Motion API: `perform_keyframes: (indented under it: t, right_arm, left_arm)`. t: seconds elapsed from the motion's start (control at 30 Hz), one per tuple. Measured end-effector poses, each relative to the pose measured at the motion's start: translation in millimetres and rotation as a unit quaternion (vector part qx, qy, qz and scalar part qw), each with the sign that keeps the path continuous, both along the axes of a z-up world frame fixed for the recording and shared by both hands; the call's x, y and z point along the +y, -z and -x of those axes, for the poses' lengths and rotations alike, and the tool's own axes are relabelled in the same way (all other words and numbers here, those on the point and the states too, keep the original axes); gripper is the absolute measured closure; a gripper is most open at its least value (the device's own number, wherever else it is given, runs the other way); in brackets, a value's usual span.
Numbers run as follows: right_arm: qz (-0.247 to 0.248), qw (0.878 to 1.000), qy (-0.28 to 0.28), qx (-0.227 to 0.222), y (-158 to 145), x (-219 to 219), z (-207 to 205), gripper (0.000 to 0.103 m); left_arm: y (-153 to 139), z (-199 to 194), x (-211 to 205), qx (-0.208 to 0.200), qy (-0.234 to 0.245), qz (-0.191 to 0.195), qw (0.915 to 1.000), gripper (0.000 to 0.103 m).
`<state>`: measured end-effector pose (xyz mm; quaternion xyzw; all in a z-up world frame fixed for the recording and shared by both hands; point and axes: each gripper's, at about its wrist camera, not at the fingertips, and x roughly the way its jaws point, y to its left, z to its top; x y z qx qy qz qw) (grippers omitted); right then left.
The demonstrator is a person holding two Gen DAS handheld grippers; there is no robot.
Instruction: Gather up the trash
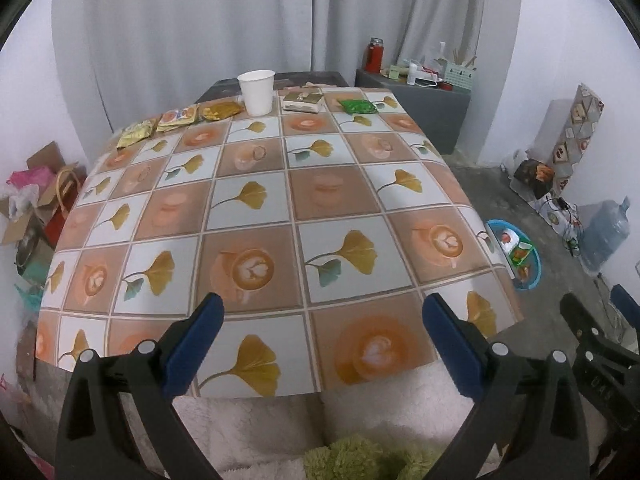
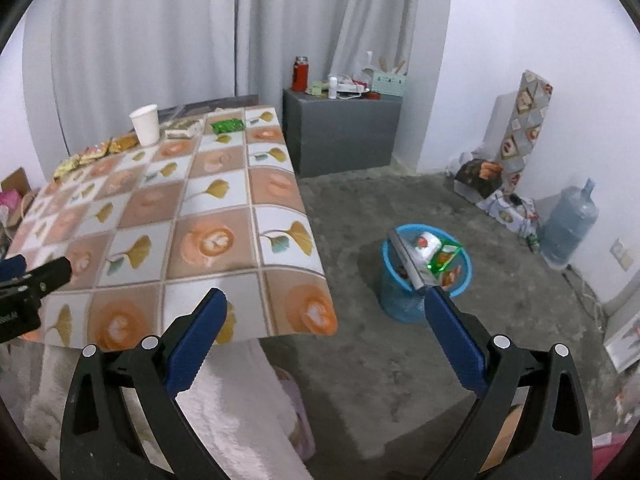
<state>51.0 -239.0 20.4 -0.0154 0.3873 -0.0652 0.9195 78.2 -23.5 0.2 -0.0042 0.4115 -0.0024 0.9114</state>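
A white paper cup (image 1: 257, 92) stands at the far edge of the patterned table (image 1: 280, 208). Beside it lie yellow and gold snack wrappers (image 1: 176, 120), a flat tan packet (image 1: 303, 102) and a green wrapper (image 1: 357, 106). My left gripper (image 1: 322, 308) hangs open over the table's near edge, holding nothing. My right gripper (image 2: 322, 304) is open too, off the table's right corner. A blue trash basket (image 2: 424, 276) on the floor holds cartons and wrappers. The cup (image 2: 146, 124) and green wrapper (image 2: 227, 125) also show in the right wrist view.
A grey cabinet (image 2: 340, 136) with a red flask (image 2: 300, 74) stands behind the table. A water jug (image 2: 568, 224) and boxes line the right wall. Cardboard and bags (image 1: 36, 208) pile at the left. A white fluffy cover (image 2: 240, 412) lies below the table's near edge.
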Motion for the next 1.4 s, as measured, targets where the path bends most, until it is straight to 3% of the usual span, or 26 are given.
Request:
perform_keyframes:
  t: [0.23,0.73,1.4]
  right_arm:
    - [0.003,1.000,0.005,0.011,6,-2,-2,0.008]
    - [-0.002,1.000,0.002,0.018,8,-2,-4,0.008]
    - [0.002,1.000,0.009,0.012,1,-12,1,0.008]
  left_arm:
    - [-3,-9,-4,-0.008,-0.007,-0.019,0.9998,0.006]
    - [-4,-17,3,0.020,-0.042,-0.002,0.9989,0.006]
    - [-9,-11,-8,0.007,-0.036,-0.021,0.9991,0.006]
